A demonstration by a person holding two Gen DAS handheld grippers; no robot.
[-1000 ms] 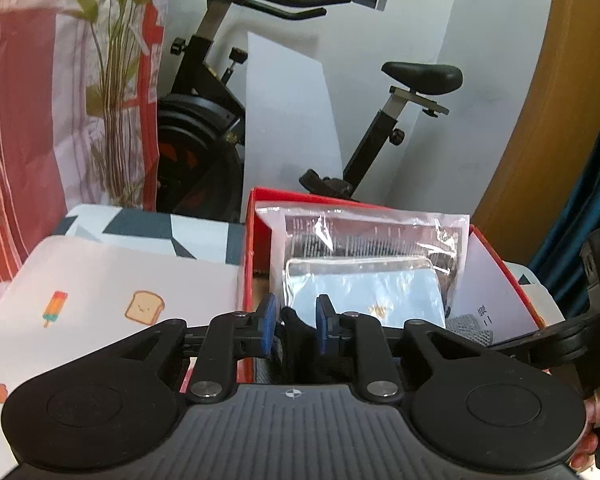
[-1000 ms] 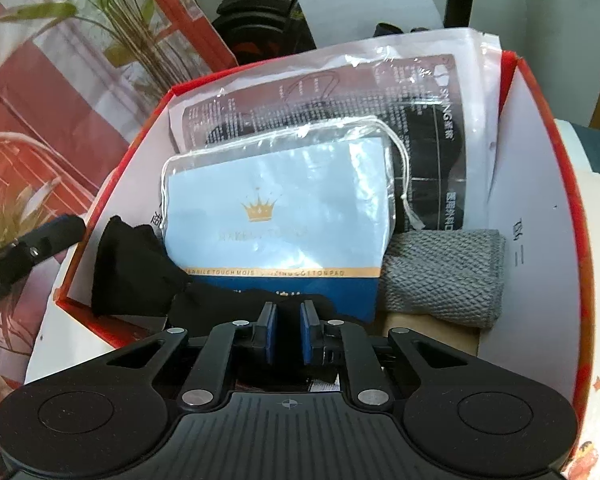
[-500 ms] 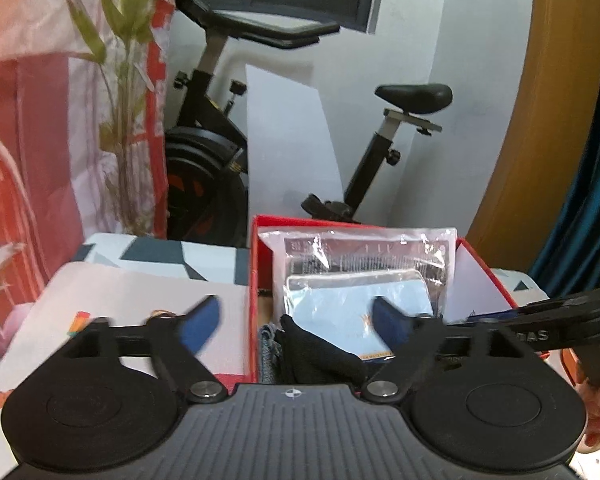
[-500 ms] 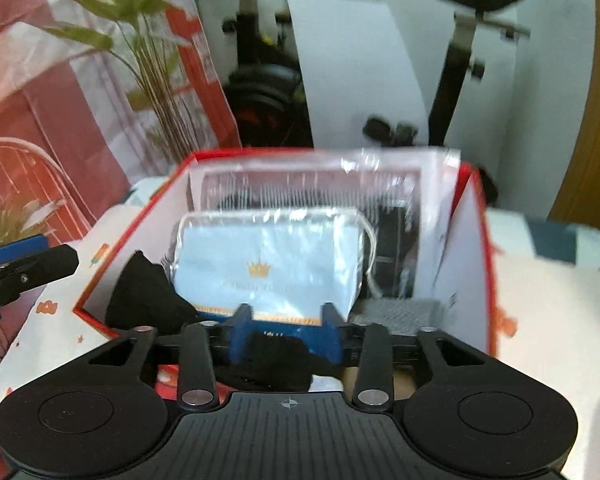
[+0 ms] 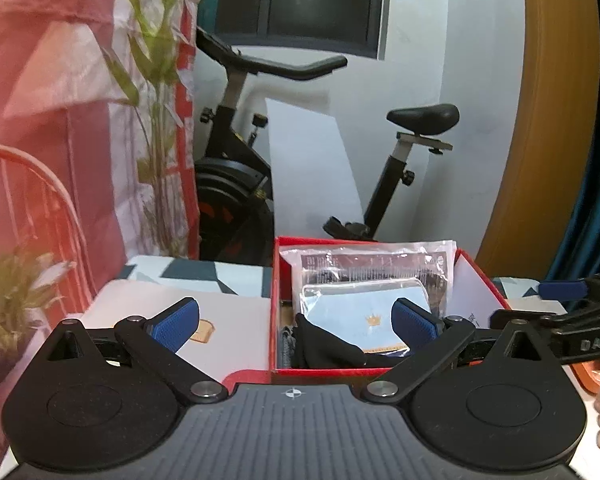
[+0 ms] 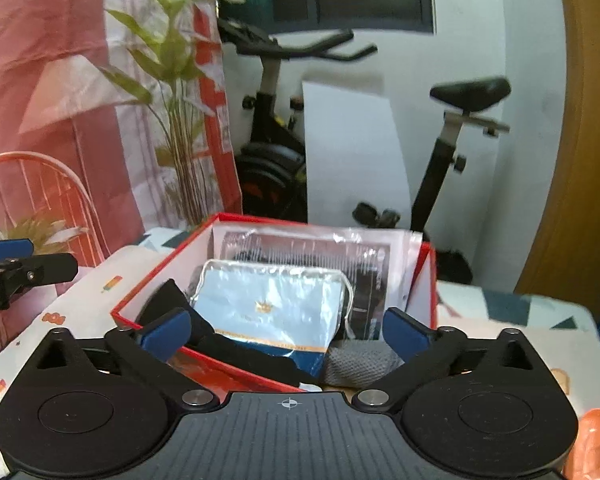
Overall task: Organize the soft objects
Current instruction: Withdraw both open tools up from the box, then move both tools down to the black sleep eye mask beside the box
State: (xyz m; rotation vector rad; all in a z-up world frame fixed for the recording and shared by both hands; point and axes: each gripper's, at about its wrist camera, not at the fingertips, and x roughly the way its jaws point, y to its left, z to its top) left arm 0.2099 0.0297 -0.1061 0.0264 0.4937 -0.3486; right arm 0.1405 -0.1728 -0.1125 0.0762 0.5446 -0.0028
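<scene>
A red box (image 5: 274, 300) (image 6: 156, 280) stands on the table. Inside lie a black cloth (image 5: 324, 348) (image 6: 236, 350), a light blue packet in clear plastic (image 5: 364, 312) (image 6: 272, 308), a larger clear bag with dark print (image 5: 372, 262) (image 6: 300, 246) behind it, and a grey knit roll (image 6: 360, 360) at the right. My left gripper (image 5: 296, 322) is open and empty, pulled back in front of the box. My right gripper (image 6: 286, 330) is open and empty, also just short of the box.
The table has a white patterned cloth (image 5: 228, 320) (image 6: 500, 340). An exercise bike (image 5: 236, 184) (image 6: 276, 148) stands behind it by the white wall. A pink curtain and a plant (image 5: 156, 92) are at the left. An orange object (image 6: 592, 440) lies at the right near edge.
Both grippers were shut on the black cloth in the box; both have opened, let it go and pulled back and up from the box.
</scene>
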